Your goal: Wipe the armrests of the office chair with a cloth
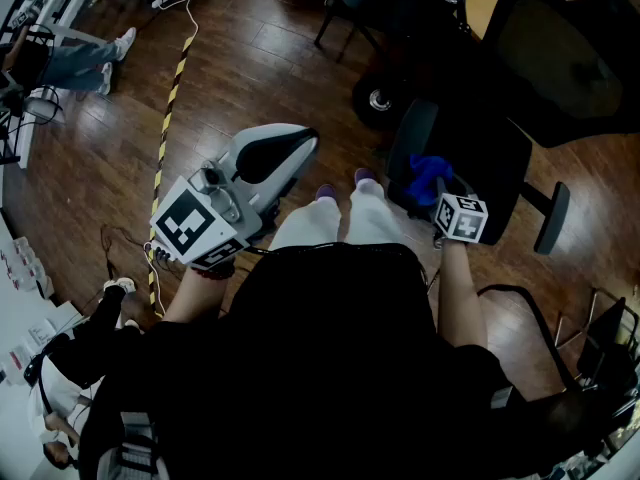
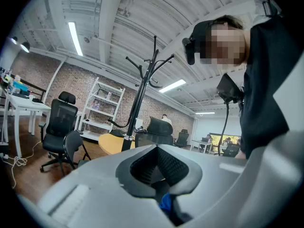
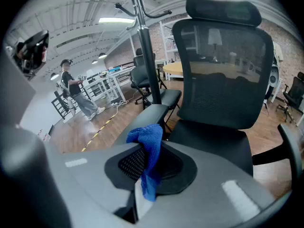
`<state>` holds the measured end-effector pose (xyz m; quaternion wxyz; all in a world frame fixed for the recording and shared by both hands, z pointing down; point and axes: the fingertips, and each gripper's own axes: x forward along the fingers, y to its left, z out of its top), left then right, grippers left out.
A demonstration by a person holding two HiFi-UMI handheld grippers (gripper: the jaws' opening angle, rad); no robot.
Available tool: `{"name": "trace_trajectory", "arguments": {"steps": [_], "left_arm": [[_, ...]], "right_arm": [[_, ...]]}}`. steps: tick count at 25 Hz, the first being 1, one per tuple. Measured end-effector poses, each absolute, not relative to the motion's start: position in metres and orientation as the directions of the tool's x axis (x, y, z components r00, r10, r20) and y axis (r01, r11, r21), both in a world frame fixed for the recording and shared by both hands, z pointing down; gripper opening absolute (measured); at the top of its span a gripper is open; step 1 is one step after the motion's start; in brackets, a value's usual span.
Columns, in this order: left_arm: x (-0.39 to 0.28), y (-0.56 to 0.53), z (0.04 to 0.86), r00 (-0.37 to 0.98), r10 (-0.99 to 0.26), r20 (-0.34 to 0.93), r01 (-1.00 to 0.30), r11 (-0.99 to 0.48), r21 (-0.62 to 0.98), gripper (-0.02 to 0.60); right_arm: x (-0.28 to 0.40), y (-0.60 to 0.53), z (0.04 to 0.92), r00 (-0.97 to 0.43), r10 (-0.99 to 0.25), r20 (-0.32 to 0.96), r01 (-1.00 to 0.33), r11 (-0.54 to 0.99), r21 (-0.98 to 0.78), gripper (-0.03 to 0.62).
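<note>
Right hand-held gripper (image 3: pixel 149 167): pinching blue cloth (image 3: pixel 151 139) just over near armrest (image 3: pixel 153 114), contact apparently not yet made; far armrest (image 1: pixel 552 218) still to wipe; left hand-held gripper (image 2: pixel 156 167): jaws pressed together, idle.

Head view steeply down; right gripper view close on shared office chair (image 3: pixel 223 80); left gripper view upward

right claw (image 1: pixel 438 190) holding blue cloth (image 1: pixel 425 172), beside office chair (image 1: pixel 482 160)
</note>
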<state>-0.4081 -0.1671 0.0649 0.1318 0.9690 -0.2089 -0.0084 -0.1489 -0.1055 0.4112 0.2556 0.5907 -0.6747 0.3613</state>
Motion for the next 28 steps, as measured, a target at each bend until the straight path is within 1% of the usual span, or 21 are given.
{"name": "trace_trajectory", "arguments": {"steps": [4,8,12,17,22,24,26,28], "left_arm": [[-0.402,-0.197,0.08,0.901,-0.429,0.064,-0.431,-0.868,0.248,0.006],[-0.406,-0.215,0.085,0.863,-0.499,0.083,-0.502,-0.823,0.268,0.006],[-0.425,-0.239,0.068,0.82,-0.564,0.096,-0.567,-0.778,0.271,0.006],[-0.427,-0.243,0.079,0.759,-0.64,0.123,-0.645,-0.711,0.28,0.006],[-0.437,-0.246,0.074,0.709,-0.687,0.158,-0.701,-0.661,0.269,0.006],[-0.436,-0.241,0.08,0.692,-0.704,0.161,-0.717,-0.643,0.269,0.006],[-0.436,-0.238,0.088,0.665,-0.728,0.167,-0.741,-0.616,0.267,0.006],[-0.44,-0.238,0.092,0.639,-0.752,0.161,-0.759,-0.583,0.288,0.006]], "right_arm": [[-0.155,-0.154,0.442,-0.238,-0.591,0.771,-0.969,0.087,-0.232,0.04],[-0.162,-0.193,0.465,-0.283,-0.515,0.809,-0.959,0.141,-0.245,0.04],[-0.152,-0.218,0.456,-0.281,-0.446,0.85,-0.958,0.184,-0.22,0.04],[-0.132,-0.239,0.475,-0.285,-0.441,0.851,-0.945,0.278,-0.173,0.04],[-0.112,-0.285,0.465,-0.247,-0.397,0.884,-0.913,0.402,-0.074,0.04],[-0.104,-0.298,0.468,-0.252,-0.385,0.888,-0.885,0.464,-0.05,0.04],[-0.105,-0.311,0.473,-0.268,-0.359,0.894,-0.822,0.569,-0.018,0.04],[-0.113,-0.32,0.475,-0.275,-0.308,0.911,-0.719,0.695,0.019,0.038]]}}
